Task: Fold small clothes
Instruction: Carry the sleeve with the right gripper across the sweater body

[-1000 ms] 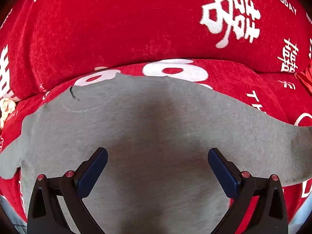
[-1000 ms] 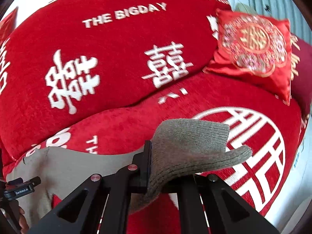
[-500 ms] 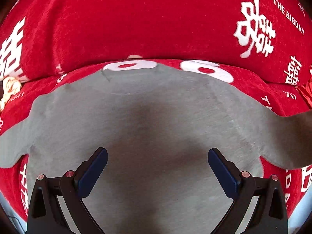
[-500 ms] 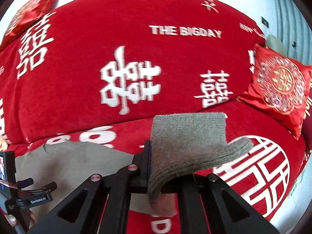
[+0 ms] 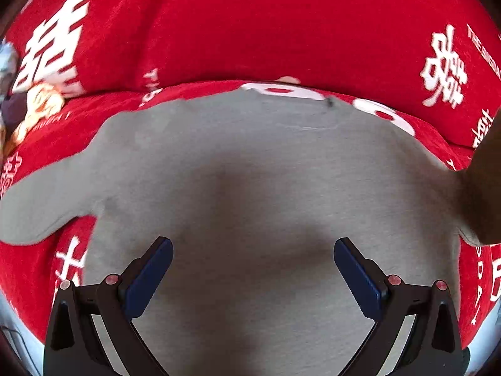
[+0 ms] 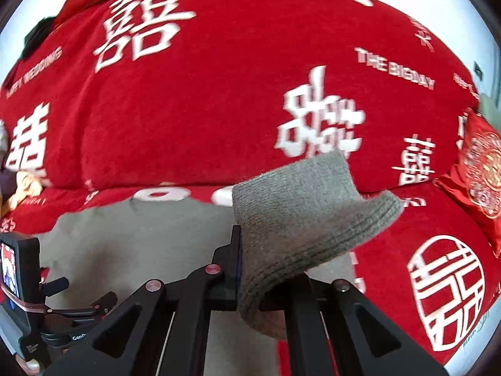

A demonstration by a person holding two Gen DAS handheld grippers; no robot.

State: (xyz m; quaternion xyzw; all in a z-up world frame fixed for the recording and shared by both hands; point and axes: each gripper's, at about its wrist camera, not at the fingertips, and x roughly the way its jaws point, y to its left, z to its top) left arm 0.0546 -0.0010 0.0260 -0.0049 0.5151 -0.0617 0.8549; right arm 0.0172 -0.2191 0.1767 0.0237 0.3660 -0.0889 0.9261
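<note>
A small grey knit sweater (image 5: 250,169) lies spread flat on a red sofa seat. Its left sleeve (image 5: 40,200) sticks out to the left. My left gripper (image 5: 253,269) is open and empty, hovering just above the sweater's body. My right gripper (image 6: 250,269) is shut on the ribbed cuff of the right sleeve (image 6: 300,210) and holds it lifted above the sweater's body (image 6: 141,238). The lifted sleeve shows as a dark blur at the right edge of the left wrist view (image 5: 485,188).
The red sofa backrest (image 5: 250,31) with white characters rises right behind the sweater. A red embroidered cushion (image 6: 482,169) sits at the far right. A small plush toy (image 5: 34,106) lies at the far left. The left gripper's body (image 6: 22,282) shows at lower left.
My right gripper has carried the sleeve cuff leftward over the sweater. My left gripper has shifted left over the sweater body and stayed open.
</note>
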